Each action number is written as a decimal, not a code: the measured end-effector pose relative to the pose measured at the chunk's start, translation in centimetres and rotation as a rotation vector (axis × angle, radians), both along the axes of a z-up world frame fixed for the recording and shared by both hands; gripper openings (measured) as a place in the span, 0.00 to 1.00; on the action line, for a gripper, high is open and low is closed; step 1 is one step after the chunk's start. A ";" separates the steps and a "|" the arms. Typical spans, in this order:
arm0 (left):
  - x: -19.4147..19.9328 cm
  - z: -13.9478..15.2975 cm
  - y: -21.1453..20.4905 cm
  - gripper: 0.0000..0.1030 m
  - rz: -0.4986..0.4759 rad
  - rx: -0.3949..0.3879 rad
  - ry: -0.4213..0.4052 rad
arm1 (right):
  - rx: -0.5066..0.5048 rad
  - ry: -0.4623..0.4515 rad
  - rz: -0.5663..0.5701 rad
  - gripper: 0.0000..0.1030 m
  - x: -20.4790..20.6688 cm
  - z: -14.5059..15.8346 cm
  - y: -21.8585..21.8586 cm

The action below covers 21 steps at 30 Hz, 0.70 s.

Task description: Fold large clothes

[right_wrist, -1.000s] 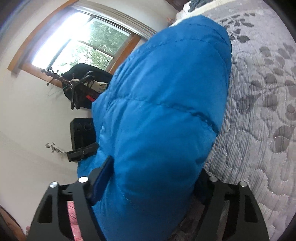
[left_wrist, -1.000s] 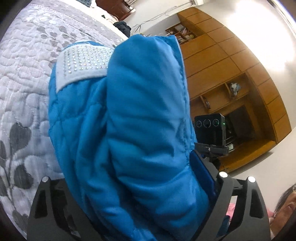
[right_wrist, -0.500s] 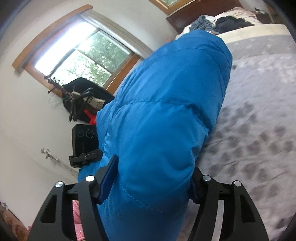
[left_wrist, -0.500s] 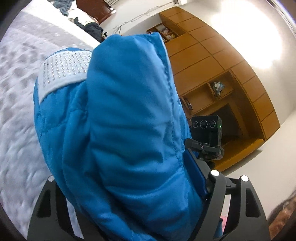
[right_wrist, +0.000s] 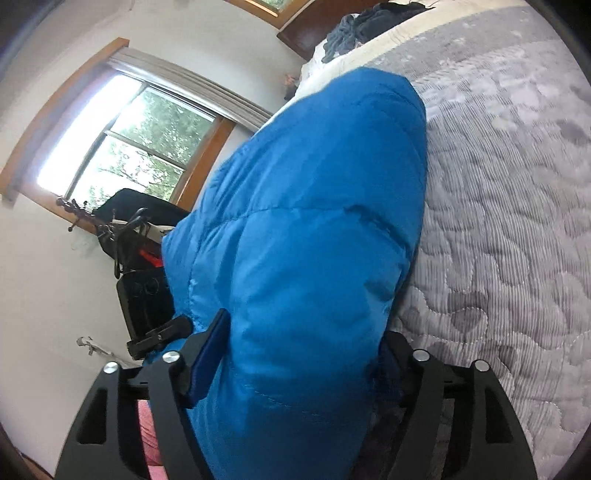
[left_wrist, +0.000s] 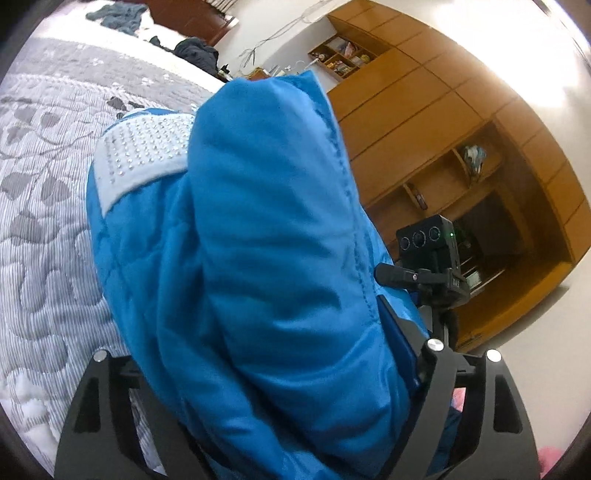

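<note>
A bright blue padded jacket [left_wrist: 258,266] fills the left wrist view, bunched between the black fingers of my left gripper [left_wrist: 266,373], which is shut on it. A pale studded patch [left_wrist: 140,155] shows on its upper left. In the right wrist view the same blue jacket [right_wrist: 306,236] bulges up between the fingers of my right gripper [right_wrist: 295,362], also shut on it. Both hold the jacket lifted over the grey quilted bedspread [right_wrist: 509,229]. The fingertips of both grippers are buried in the fabric.
The grey leaf-patterned bedspread [left_wrist: 40,206] lies left of the jacket. Dark clothes [right_wrist: 369,26] are heaped at the bed's far end. A wooden wardrobe wall [left_wrist: 443,129] stands to the right, and a camera on a tripod [left_wrist: 428,243] beside the bed. A window [right_wrist: 122,147] is on the other side.
Both grippers have tilted up with the jacket still held, so more of the bed's far end, the wardrobe and the window now show. The grip on the jacket is unchanged.
</note>
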State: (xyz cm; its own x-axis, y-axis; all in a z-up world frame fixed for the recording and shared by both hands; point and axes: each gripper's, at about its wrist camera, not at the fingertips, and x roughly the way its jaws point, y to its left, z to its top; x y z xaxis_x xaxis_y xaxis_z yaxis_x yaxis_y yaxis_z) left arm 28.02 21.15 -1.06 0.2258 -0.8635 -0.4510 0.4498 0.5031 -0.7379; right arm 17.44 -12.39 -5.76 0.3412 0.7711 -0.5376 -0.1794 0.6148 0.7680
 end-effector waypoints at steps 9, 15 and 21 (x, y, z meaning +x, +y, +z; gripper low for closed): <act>-2.9 2.6 2.0 0.82 0.075 0.077 -0.002 | -0.151 -0.044 -0.075 0.79 -3.2 2.5 -1.6; -6.9 7.5 4.9 0.82 0.174 0.143 -0.152 | -0.204 -0.125 -0.089 0.79 -7.9 6.7 -0.9; -10.8 12.7 2.1 0.86 0.179 0.262 -0.271 | -0.280 -0.158 -0.020 0.79 -11.3 9.0 3.0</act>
State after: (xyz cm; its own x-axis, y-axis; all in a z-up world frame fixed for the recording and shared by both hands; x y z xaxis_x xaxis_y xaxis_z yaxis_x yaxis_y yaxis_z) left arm 17.20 23.25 11.68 0.5030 -0.6639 -0.5534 0.4985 0.7459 -0.4417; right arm 6.16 -9.35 3.22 0.4507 0.5929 -0.6673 -0.2691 0.8031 0.5317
